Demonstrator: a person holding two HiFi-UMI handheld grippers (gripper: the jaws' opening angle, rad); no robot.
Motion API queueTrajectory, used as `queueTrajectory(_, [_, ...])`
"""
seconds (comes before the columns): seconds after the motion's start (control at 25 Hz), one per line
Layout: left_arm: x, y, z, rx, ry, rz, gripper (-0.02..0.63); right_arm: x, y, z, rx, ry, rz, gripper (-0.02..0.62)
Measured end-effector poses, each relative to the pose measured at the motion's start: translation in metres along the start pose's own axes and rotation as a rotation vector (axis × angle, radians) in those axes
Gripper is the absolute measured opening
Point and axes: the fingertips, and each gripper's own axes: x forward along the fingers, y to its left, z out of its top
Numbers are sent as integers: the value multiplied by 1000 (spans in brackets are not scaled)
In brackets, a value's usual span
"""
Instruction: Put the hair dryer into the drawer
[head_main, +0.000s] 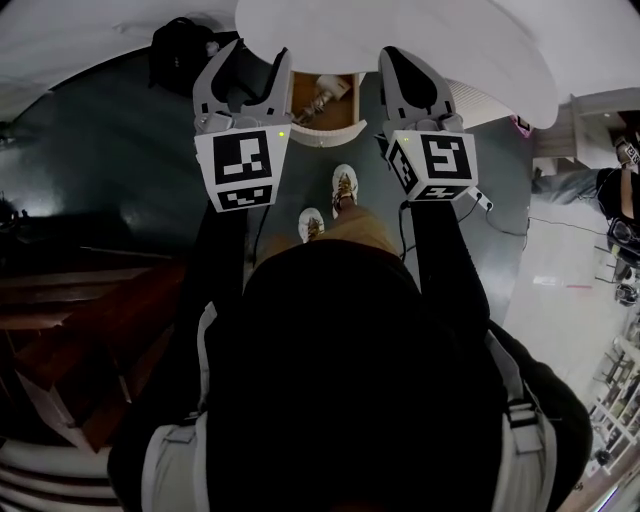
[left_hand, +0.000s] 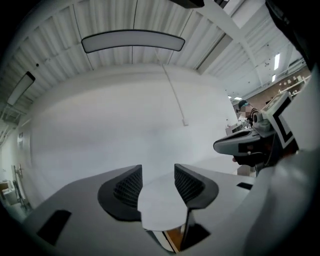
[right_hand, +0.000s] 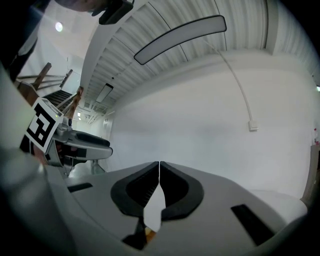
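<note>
In the head view the drawer (head_main: 325, 131) of the white round table (head_main: 420, 35) stands pulled out, its wooden inside showing. A pale hair dryer (head_main: 323, 96) lies in it. Both grippers are held up level, above and in front of the drawer. My left gripper (head_main: 258, 55) is open with nothing between its fingers; in the left gripper view the left gripper (left_hand: 157, 172) shows a clear gap over the white tabletop. My right gripper (head_main: 400, 60) is shut and holds nothing; in the right gripper view the right gripper (right_hand: 159, 167) has its tips touching.
A black bag (head_main: 180, 50) sits on the dark floor at the left of the table. The person's shoes (head_main: 343, 186) stand just before the drawer. A cable with a white plug (head_main: 482, 203) lies at the right. Dark wooden steps (head_main: 90, 330) are at the left.
</note>
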Motion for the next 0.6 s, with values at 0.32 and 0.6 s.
queueTrajectory(0.32, [-14,13,20,-45,-97,72,17,2,12,13,-29,-34,32,28])
queueTrajectory(0.6, [-10,5,27,-65,-120,36,15,-1,1,10,-13,-32,17,28])
